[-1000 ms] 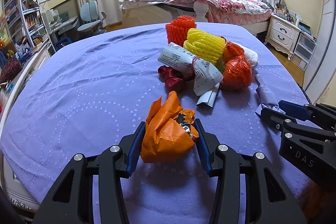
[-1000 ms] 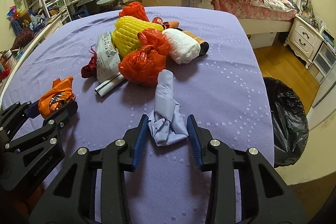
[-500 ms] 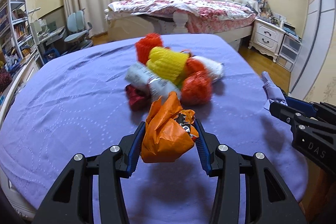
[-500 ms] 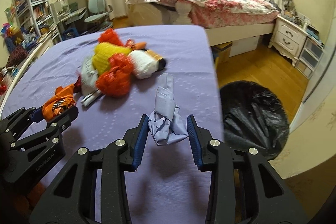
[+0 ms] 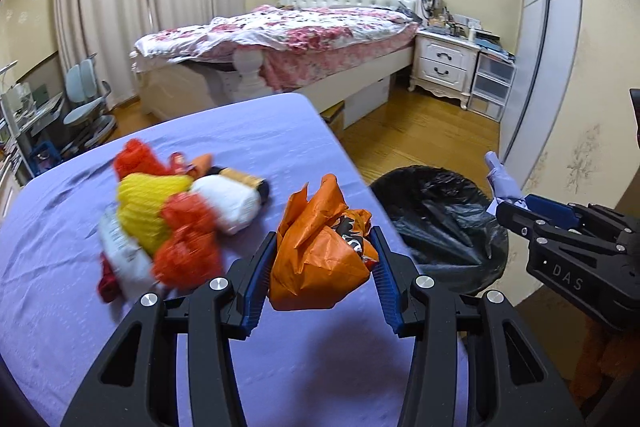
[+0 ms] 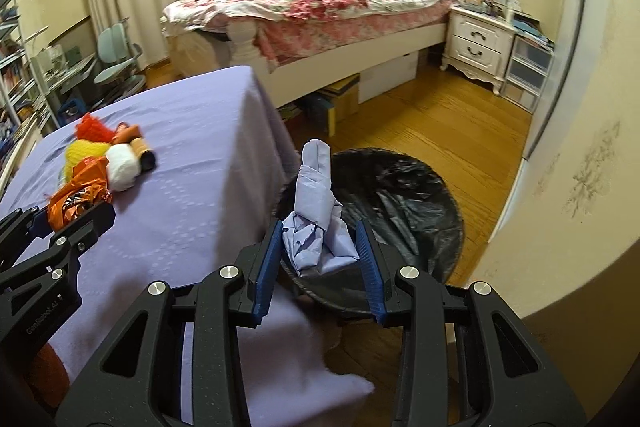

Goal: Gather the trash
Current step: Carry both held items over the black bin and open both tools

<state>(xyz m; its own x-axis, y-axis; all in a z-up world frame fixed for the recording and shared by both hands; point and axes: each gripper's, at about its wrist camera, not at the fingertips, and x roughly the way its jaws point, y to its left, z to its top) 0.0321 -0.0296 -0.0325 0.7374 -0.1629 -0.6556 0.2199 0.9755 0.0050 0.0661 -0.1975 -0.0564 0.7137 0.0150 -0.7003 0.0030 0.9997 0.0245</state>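
Mid-carry: left tongs point(image 5: 323, 277) pinching an orange wrapper point(image 5: 320, 259) above the table edge point(image 5: 320, 379); right tongs point(image 6: 320, 259) pinching crumpled blue paper point(image 6: 318, 227) over the black bin point(image 6: 404, 195). Next, probably: release both inside; 1 pile point(image 5: 172, 223) left behind.

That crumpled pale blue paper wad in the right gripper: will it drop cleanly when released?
Probably. The crumpled pale blue paper wad looks light and soft, creased between the right gripper fingers. It may flutter rather than fall straight, though the black-lined trash bin below is wide. Its tall loose end might snag.
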